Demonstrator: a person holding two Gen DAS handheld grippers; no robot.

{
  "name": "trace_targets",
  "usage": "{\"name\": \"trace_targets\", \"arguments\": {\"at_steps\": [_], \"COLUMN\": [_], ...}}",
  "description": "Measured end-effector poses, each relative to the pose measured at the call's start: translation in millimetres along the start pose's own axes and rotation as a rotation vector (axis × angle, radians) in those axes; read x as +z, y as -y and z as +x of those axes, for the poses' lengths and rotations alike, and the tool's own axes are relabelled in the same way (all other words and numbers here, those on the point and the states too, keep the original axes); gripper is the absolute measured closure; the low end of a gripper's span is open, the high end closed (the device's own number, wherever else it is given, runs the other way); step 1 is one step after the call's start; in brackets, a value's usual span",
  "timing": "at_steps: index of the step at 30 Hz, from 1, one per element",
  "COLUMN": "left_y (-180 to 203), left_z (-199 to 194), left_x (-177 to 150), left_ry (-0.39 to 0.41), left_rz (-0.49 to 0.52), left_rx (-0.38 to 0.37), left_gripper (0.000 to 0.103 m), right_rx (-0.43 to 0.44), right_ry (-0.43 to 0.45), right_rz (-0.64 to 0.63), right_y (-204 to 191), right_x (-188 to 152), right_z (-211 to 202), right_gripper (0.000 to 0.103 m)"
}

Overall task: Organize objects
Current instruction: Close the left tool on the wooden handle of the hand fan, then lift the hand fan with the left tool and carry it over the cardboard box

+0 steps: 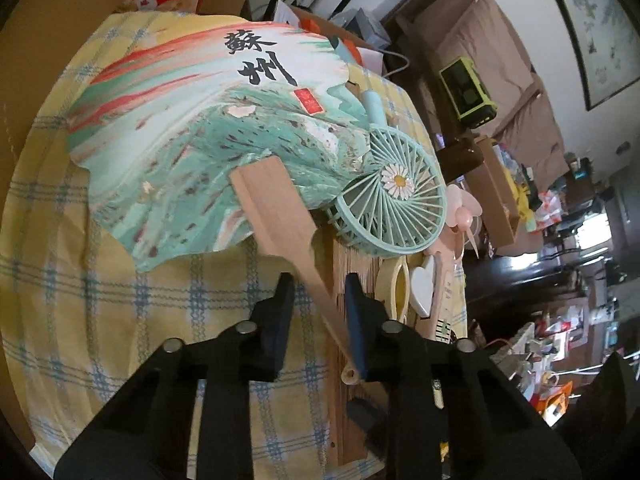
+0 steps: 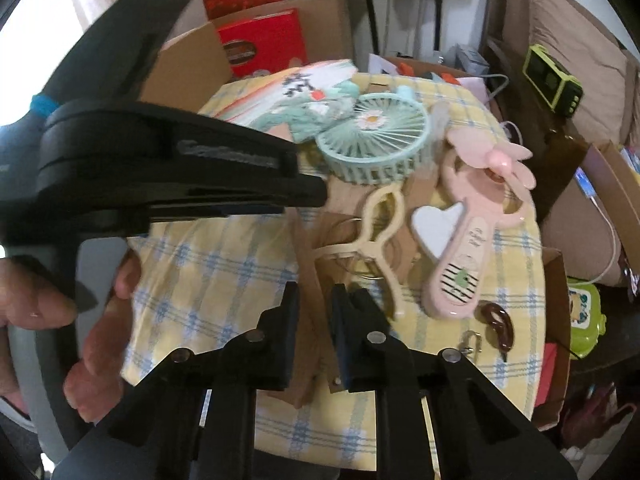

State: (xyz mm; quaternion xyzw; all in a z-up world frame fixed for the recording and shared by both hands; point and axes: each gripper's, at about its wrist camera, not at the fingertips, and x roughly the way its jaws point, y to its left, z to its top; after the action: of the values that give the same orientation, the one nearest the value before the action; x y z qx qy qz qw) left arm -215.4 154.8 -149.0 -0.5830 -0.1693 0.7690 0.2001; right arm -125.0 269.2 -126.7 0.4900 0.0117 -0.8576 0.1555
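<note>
While unclamped, fan handle (image 1: pixel 320 300) between left tongs (image 1: pixel 320 304).

We are in a lived-in home: a round table (image 2: pixel 516 344) under a yellow checked cloth (image 1: pixel 120 320), a brown sofa (image 1: pixel 480 52), a framed ink painting (image 1: pixel 596 20) on the wall, cardboard boxes (image 2: pixel 320 20) and shelves crowded with household clutter (image 1: pixel 560 320).

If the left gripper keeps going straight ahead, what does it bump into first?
Probably the wooden handle of the painted paper fan. It already lies between the left gripper's open fingers, touching one pad. The fan's paper face comes next. Depth is unclear.
</note>
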Motion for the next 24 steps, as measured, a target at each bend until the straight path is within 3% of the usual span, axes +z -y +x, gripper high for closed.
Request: {"name": "trace_targets", "arguments": {"at_steps": [8, 24], "left_y": [-8, 14], "left_z": [-15, -99], "left_x": [-3, -1], "left_ry": [0.040, 0.149], "left_rz": [-0.054, -0.008], "left_rx": [-0.028, -0.131], "left_gripper": [0.089, 0.089], "right_rx": [0.032, 0.018], "right_ry": [0.023, 0.147], "right_rz": [-0.030, -0.149], "right_y": [-16, -56], "right_x": [3, 20], "right_z": [-4, -60], "right_gripper": [0.094, 0.094]}}
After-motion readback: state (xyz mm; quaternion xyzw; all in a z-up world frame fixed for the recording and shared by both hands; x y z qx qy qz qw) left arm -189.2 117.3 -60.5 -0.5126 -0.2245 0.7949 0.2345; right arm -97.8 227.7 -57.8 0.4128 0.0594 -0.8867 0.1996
